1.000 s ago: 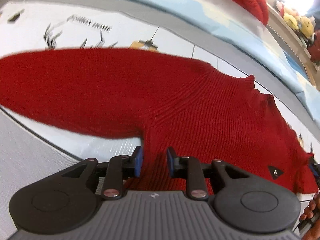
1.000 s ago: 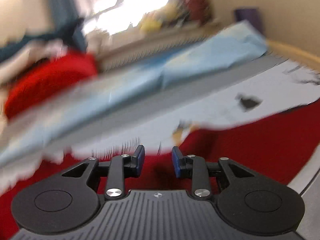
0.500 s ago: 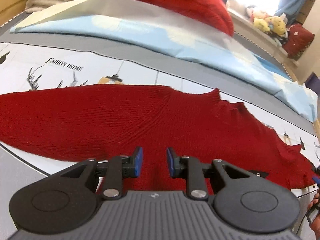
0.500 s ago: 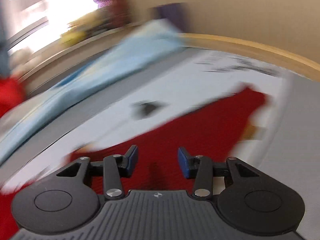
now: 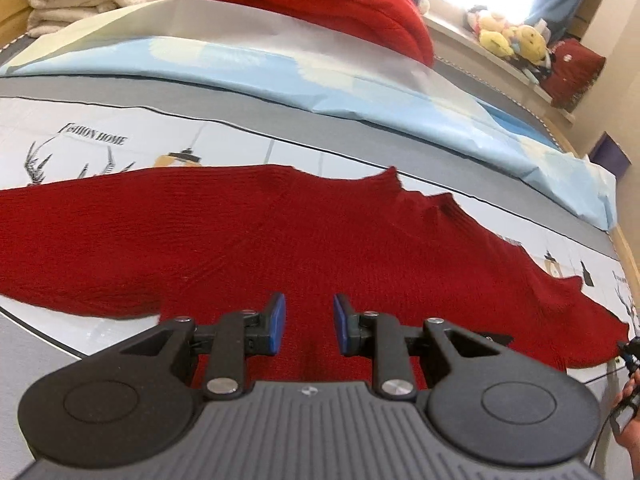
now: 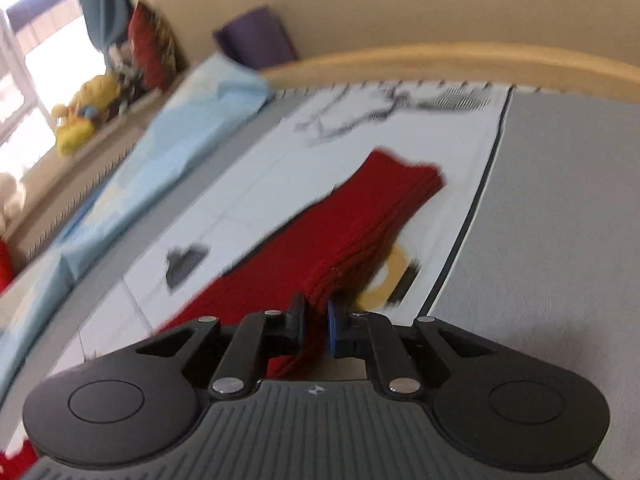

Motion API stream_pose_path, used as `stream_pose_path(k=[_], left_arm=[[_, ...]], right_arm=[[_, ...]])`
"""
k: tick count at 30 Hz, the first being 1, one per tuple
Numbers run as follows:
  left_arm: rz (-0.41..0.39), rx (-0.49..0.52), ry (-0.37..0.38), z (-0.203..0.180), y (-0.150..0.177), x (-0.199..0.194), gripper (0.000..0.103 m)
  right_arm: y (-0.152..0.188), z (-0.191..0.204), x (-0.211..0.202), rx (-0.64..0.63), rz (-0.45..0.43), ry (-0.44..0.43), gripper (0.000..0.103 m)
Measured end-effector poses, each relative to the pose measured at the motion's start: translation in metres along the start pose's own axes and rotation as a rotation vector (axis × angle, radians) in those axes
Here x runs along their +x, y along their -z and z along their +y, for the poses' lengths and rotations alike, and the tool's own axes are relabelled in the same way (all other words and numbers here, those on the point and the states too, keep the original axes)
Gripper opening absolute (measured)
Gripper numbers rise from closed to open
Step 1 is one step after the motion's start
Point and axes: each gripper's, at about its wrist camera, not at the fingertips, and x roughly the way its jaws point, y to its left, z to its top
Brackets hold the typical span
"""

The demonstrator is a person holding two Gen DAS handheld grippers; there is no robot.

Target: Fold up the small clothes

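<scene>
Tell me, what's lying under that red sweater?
The red sweater lies on a printed white-and-grey bedsheet with "Fashion Home" lettering and small drawings. Whatever print sits directly beneath the knit is covered.

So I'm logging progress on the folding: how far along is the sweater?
Early. Done: the red sweater lies spread flat on the bed, both sleeves out. In hand: the right gripper is shut on the right sleeve, lifting its edge; the left gripper is open over the sweater's body, gripping nothing. Left: no fold shows yet, so both sleeves and the body remain.
</scene>
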Motion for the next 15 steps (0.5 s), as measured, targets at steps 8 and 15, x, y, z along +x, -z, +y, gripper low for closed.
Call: stream_pose_path(k=[8,15], left_arm=[[0.054,0.086,0.097,-0.026,0.015,0.006,0.027],[0.057,0.098,0.105,-0.027,0.017,0.005,0.027]], right_arm=[[-0.008,-0.024,0.007,0.103,0.048,0.036,0.019],[-0.005,-0.026,0.004,0.116,0.050,0.002,0.012]])
